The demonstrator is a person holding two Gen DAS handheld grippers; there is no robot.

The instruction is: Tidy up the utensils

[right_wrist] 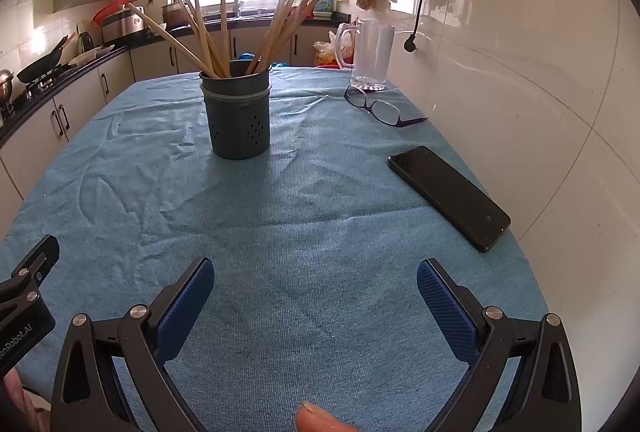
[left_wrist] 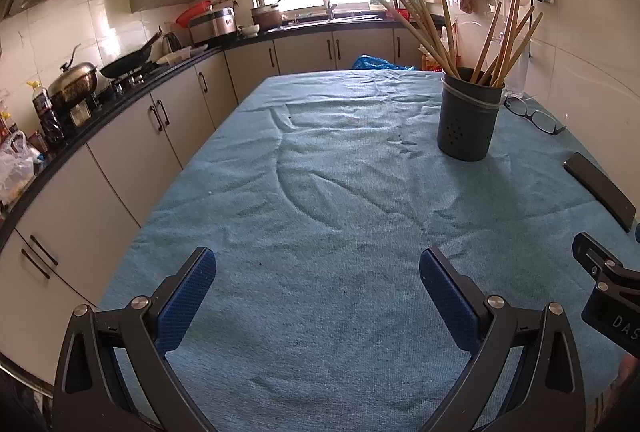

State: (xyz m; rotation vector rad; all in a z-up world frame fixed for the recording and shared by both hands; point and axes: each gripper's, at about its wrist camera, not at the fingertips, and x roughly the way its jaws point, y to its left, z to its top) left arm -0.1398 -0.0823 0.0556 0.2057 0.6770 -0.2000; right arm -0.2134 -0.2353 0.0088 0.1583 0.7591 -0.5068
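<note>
Dark grey perforated cylindrical holder (right_wrist: 239, 119) stands far-centre on the blue-clothed worktop (right_wrist: 320, 232), wooden chopsticks (right_wrist: 224, 31) fanned inside. Left tongs (left_wrist: 318, 286) and right tongs (right_wrist: 316, 288) gape wide, empty. Chopsticks likely light, stiff, smooth; grip mid-shaft above the rim.

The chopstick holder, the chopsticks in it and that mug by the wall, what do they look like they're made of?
Holder: dark grey and matte with punched drain holes, probably plastic, possibly coated metal. Chopsticks: pale tan, unvarnished-looking sticks, likely bamboo or wood. Mug: see-through with a thick handle and heavy base, so most likely clear glass.
</note>
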